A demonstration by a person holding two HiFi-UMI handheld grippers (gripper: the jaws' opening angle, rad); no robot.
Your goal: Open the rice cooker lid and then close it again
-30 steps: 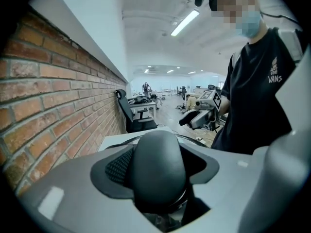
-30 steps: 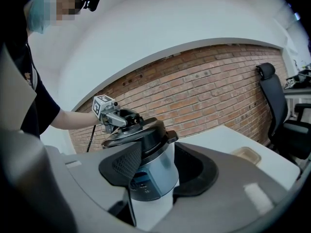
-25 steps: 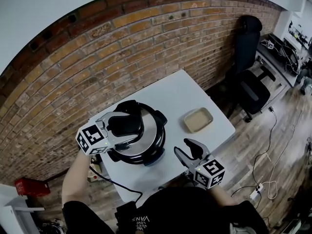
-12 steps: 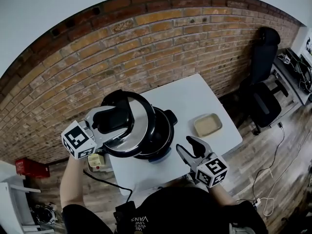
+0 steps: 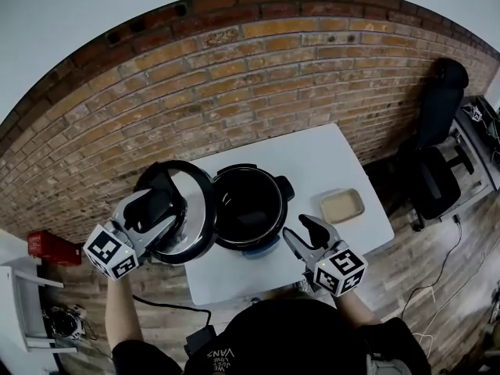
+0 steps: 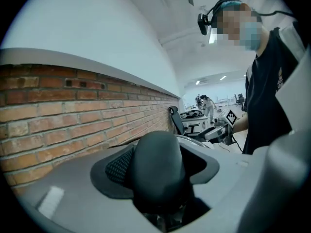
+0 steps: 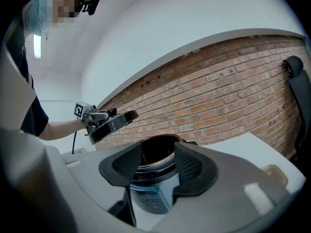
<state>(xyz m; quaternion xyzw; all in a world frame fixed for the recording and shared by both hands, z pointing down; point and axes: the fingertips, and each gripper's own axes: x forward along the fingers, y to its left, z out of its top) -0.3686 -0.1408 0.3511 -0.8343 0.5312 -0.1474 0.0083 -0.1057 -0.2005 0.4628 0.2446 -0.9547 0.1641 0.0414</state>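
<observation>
Head view is showing the rice cooker (image 5: pixel 248 208) standing open on the white worktop (image 5: pixel 312 158). The left tool (image 5: pixel 156 206) is clamping the knob (image 6: pixel 158 171) of the lid (image 5: pixel 197 225), holding it tilted just beside the cooker's left, over the worktop's edge. The right tool (image 5: pixel 298 230) is hovering near the cooker's front right, jaws apart, gripping nothing. A tan tray (image 5: pixel 341 206) is sitting further right on the worktop.

Office or lab workspace: brick wall (image 5: pixel 258 92), office chair (image 5: pixel 434 187), equipment-laden desk (image 5: pixel 482 119), wood floor (image 5: pixel 437 276).
</observation>
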